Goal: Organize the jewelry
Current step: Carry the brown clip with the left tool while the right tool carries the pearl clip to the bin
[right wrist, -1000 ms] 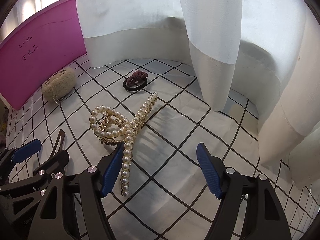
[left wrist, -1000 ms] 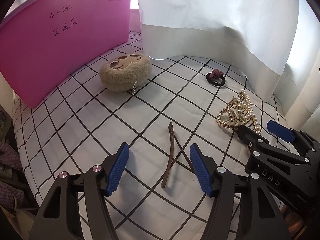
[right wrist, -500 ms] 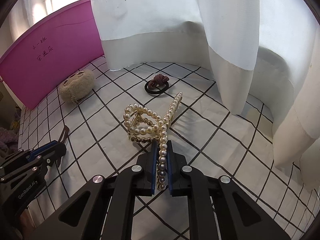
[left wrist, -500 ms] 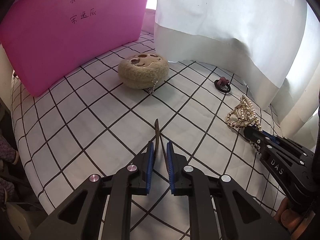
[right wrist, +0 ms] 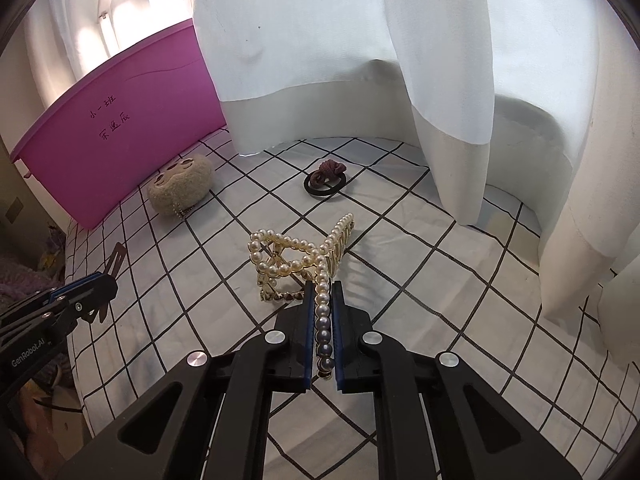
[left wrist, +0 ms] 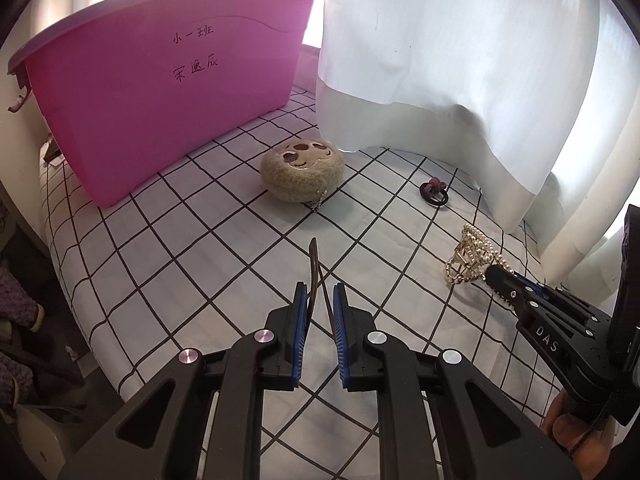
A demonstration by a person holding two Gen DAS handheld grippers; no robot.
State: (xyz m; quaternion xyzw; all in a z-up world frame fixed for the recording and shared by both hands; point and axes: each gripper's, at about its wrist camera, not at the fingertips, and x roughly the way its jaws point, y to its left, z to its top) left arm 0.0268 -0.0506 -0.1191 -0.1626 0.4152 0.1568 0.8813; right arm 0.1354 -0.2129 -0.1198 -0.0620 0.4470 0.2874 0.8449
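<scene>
My left gripper [left wrist: 319, 294] is shut on a thin brown hair clip [left wrist: 313, 264] and holds it above the checked cloth; the clip also shows in the right wrist view [right wrist: 116, 258]. My right gripper [right wrist: 321, 292] is shut on the handle of a pearl claw clip [right wrist: 296, 258], lifted off the cloth; it also shows in the left wrist view [left wrist: 472, 256]. A fuzzy beige pouch with a face [left wrist: 302, 170] lies in front of a pink bin [left wrist: 160, 100]. A dark hair tie with a mauve knot [right wrist: 326, 176] lies further back.
The checked cloth [left wrist: 200, 240] covers the surface, its edge dropping off at the left. White curtains [right wrist: 360, 60] hang along the back and right. The pink bin [right wrist: 116, 140] stands at the back left, with handwriting on its side.
Both grippers closed from wide open, the left on the brown hair clip, the right on the pearl claw clip, and both have since risen and drawn back with their clips.
</scene>
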